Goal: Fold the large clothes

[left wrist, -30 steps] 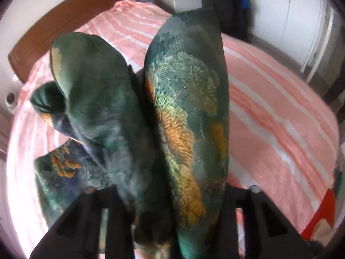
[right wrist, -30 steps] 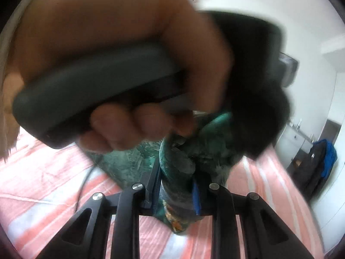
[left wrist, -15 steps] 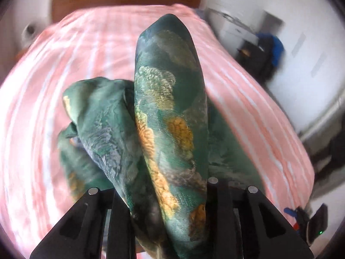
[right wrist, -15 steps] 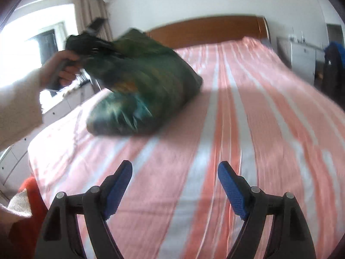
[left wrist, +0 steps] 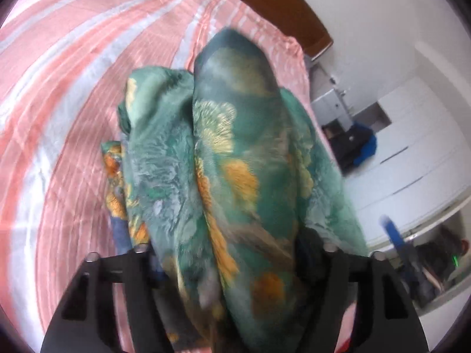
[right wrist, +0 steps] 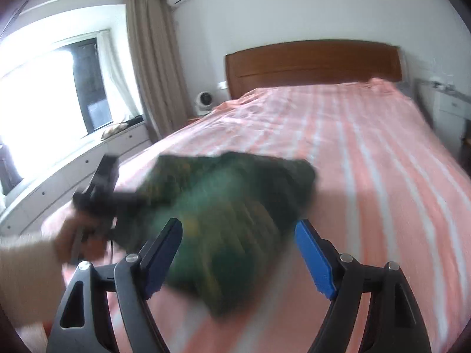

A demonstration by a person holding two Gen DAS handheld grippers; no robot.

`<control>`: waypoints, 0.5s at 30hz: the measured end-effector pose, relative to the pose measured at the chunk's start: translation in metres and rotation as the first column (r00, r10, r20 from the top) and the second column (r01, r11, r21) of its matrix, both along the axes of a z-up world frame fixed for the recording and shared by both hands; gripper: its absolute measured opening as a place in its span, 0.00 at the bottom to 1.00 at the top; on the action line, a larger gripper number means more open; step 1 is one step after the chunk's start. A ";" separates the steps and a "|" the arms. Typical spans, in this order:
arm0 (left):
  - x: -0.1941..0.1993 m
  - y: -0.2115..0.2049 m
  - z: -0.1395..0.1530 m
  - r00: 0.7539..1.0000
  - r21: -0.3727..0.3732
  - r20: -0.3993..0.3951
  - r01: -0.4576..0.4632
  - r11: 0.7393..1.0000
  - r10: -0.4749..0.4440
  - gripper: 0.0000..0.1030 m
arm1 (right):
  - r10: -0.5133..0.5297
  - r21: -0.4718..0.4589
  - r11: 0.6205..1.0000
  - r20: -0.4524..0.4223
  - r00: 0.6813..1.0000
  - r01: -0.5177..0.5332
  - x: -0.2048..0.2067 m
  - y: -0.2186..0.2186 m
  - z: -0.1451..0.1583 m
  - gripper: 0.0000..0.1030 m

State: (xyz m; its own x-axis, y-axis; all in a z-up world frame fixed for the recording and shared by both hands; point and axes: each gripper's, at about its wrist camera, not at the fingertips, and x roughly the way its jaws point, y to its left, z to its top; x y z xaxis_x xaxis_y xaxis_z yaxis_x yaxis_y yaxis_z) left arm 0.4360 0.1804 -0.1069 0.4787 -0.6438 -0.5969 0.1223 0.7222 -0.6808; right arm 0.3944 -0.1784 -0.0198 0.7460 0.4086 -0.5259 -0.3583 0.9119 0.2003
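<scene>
Nearest in the right wrist view, the right gripper stands with its blue pads spread wide and bare, nothing between them; the bunched green patterned garment lies just beyond their tips on the striped pink bedspread. To the right of the bundle the bedspread runs open and flat up to the wooden headboard; the bed's left edge drops toward a white window-side cabinet, and a small white fan stands far left beside the headboard.

At the bundle's left end a hand holds the left gripper, which is blurred here.

In the left wrist view the garment fills the space between the left gripper's fingers and spills past them toward the far bed edge, where a dark and blue item sits by white cupboards.

A second ago the right gripper was clamped on the cloth close under the hand; it has since let go and backed off. The left gripper's jaws, nearly closed half a second ago, are opening, cloth still lying between them; whether the pads still press cannot be told.
</scene>
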 end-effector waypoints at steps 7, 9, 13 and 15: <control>-0.101 0.052 0.008 0.965 0.235 0.112 -0.258 0.937 0.238 0.92 | 0.059 -0.224 0.969 -0.193 0.980 -0.102 0.088 0.091 -0.104 0.83; -0.128 0.055 -0.002 0.934 0.293 0.176 -0.352 0.889 0.312 0.93 | 0.053 -0.248 0.964 -0.173 0.984 -0.096 0.082 0.089 -0.095 0.83; -0.157 0.074 -0.020 0.856 0.301 0.265 -0.510 0.806 0.444 0.92 | -0.011 -0.201 0.980 -0.121 0.993 -0.014 0.077 0.076 -0.036 0.81; -0.167 0.086 -0.027 0.819 0.268 0.301 -0.564 0.781 0.488 0.92 | -0.040 -0.175 0.984 -0.077 0.996 0.026 0.082 0.085 -0.011 0.81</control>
State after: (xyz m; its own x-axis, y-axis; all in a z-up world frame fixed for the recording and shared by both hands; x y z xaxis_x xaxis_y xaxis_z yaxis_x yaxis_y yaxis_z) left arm 0.2693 0.2666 -0.1336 0.8174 -0.0374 -0.5748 -0.2357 0.8888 -0.3931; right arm 0.4763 -0.0933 -0.0310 0.7104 0.2820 -0.6448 -0.3171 0.9462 0.0645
